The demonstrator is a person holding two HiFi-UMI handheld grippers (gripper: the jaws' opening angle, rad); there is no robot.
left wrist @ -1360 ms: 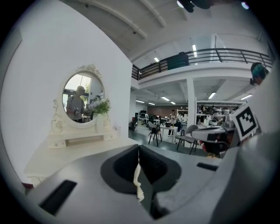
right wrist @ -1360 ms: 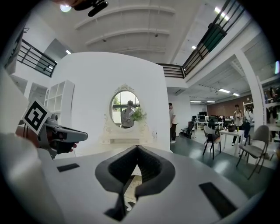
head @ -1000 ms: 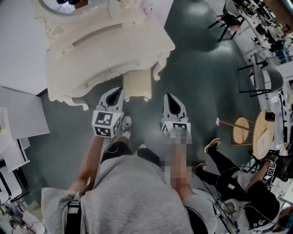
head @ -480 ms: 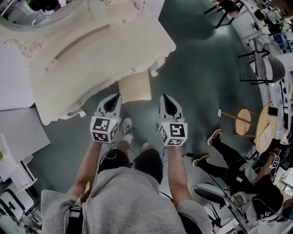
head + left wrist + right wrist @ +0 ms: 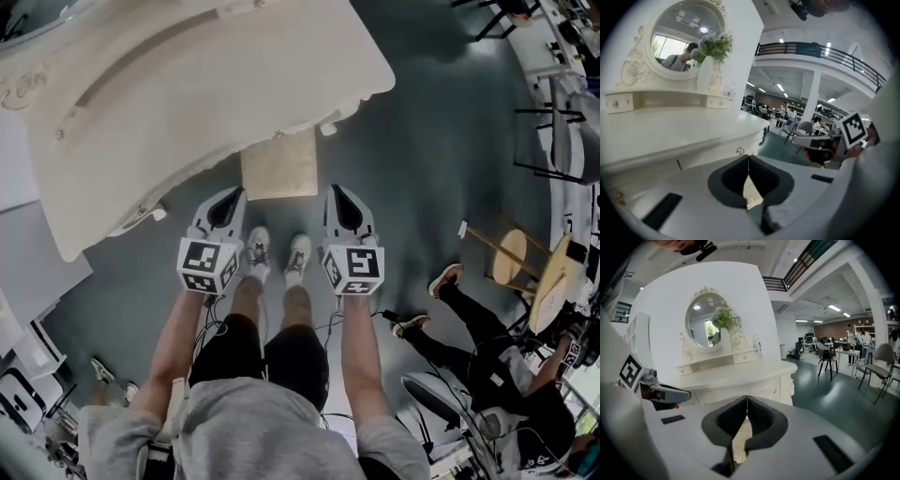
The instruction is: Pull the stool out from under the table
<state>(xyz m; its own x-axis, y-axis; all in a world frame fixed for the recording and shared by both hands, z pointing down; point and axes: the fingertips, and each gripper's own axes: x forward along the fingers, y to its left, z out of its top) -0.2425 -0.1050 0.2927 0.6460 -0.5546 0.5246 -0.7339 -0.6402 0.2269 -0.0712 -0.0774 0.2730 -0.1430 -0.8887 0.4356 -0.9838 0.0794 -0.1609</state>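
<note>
Grey-green floor: stool at twelve o'clock, half under the worktop. Left tool and right tool are closed, empty; open both, grip its sides evenly.

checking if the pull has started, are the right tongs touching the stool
Apart. The head view shows a strip of floor between the right tongs and the stool; the tongs are shut on nothing.

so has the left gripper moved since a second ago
Yes. Against the stool, the left gripper has slipped from beside the seat's left edge back to its near left corner, and it looks lower, closer to the floor.
</note>
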